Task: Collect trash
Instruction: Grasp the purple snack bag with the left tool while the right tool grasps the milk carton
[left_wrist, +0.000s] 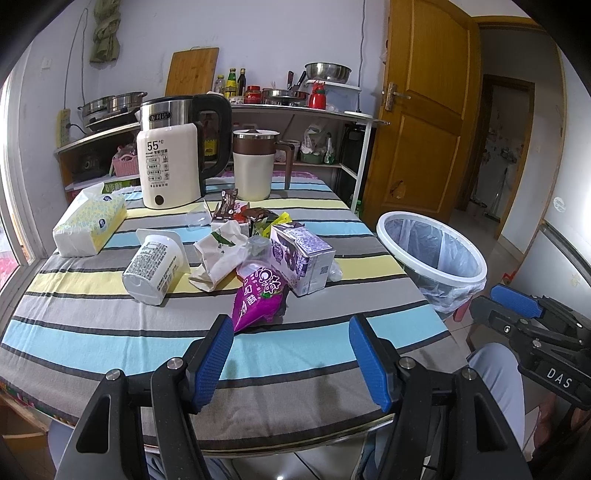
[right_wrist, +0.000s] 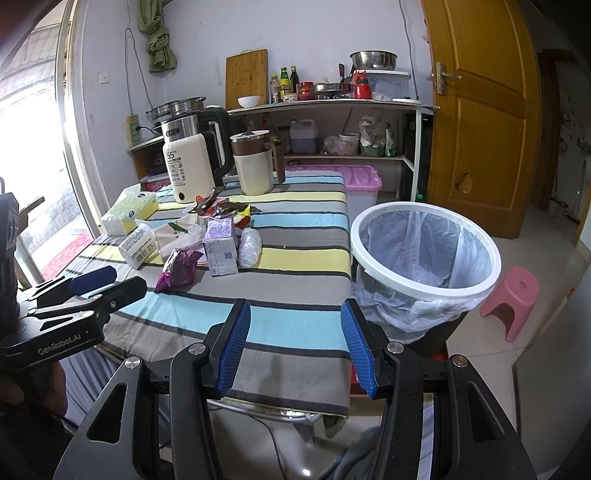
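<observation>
Trash lies in a heap on the striped tablecloth (left_wrist: 110, 332): a purple snack bag (left_wrist: 258, 299), a purple drink carton (left_wrist: 301, 258), a white yogurt cup on its side (left_wrist: 155, 267), a crumpled paper wrapper (left_wrist: 219, 254) and dark candy wrappers (left_wrist: 236, 210). A white-rimmed bin with a plastic liner (left_wrist: 436, 254) stands off the table's right edge. My left gripper (left_wrist: 288, 328) hovers open over the near edge, just short of the purple snack bag. My right gripper (right_wrist: 293, 314) is open and empty above the table's near right corner, beside the bin (right_wrist: 424, 251).
An electric kettle (left_wrist: 170, 162), a cream jug (left_wrist: 255, 166) and a tissue pack (left_wrist: 90, 225) stand at the table's far side. Behind is a kitchen shelf (left_wrist: 295, 110). A pink stool (right_wrist: 511, 299) and a pink storage box (right_wrist: 354, 184) sit on the floor.
</observation>
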